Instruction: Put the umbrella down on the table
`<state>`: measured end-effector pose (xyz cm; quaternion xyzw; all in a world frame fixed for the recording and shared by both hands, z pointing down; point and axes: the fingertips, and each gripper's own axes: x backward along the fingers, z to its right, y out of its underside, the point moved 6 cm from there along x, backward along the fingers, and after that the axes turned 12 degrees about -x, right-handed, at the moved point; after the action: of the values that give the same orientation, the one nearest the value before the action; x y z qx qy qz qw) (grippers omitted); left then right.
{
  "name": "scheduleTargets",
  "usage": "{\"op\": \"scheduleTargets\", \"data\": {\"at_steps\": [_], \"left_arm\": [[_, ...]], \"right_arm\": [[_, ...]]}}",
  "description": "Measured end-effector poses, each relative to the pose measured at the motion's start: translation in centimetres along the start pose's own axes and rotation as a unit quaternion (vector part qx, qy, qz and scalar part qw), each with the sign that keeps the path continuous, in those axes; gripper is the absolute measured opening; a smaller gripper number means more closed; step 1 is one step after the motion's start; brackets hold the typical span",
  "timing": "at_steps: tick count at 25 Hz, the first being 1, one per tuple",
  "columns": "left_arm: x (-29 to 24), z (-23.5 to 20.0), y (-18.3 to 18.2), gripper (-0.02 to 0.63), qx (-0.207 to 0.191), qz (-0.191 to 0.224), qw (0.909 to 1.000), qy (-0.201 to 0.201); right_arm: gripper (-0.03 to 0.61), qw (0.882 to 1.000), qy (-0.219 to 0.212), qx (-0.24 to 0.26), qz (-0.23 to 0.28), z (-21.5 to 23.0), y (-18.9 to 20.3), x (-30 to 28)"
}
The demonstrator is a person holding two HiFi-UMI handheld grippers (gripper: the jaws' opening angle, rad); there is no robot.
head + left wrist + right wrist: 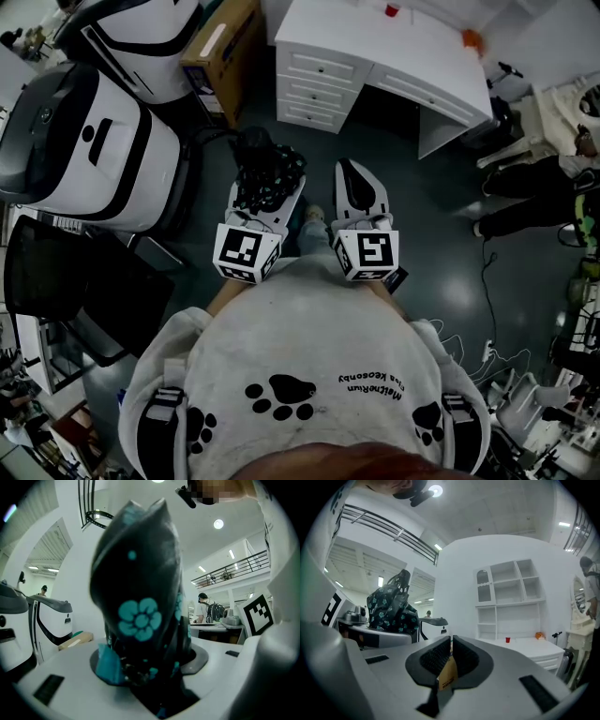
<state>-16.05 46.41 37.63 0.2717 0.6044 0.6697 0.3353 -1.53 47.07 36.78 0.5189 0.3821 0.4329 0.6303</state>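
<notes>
I recorded the left gripper [149, 667] clamped on the folded umbrella [269, 173], well short of the white table [375, 42], and the right gripper [451, 653] pinched narrow on a tan tag [447, 677]; bunched fabric might slip free mid-carry.

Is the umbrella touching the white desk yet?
Apart. The head view shows the umbrella, clamped in the left gripper, with dark floor between it and the white desk.

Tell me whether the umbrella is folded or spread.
Folded: the black fabric umbrella with teal flowers is a bunched bundle in the left tool.
</notes>
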Motion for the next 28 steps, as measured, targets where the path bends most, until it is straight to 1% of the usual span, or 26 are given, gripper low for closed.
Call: {"op": "scheduleTargets", "data": {"at_steps": [3,9,18,23,28], "left_arm": [[-2.3,-0.6,0.2,0.241,0.006,-0.009,0.9999,-0.007],[-8.0,-2.9,-0.6,0.241,0.012,-0.013,0.9992,-0.036],[-16.3,-4.9,-1.1,0.241,0.017,-0.018,0.9968,-0.076],[-18.5,-6.0,-0.8,0.241,0.016,-0.026,0.9952,-0.093],[-19.1,-7.0,-0.3,0.241,0.02,-0.037,0.9932,-0.108]], "right_arm": [[0.04,1.0,-0.014,-0.004,-0.009,1.7,-0.4,-2.4],[0.04,0.999,-0.039,-0.01,-0.022,6.0,-1.8,-7.8],[0.04,0.996,-0.08,-0.016,-0.025,12.5,-3.5,-15.2],[0.04,0.995,-0.091,-0.028,-0.028,14.4,-3.6,-17.8],[0.04,0.993,-0.102,-0.038,-0.039,14.9,-3.0,-19.5]]}}
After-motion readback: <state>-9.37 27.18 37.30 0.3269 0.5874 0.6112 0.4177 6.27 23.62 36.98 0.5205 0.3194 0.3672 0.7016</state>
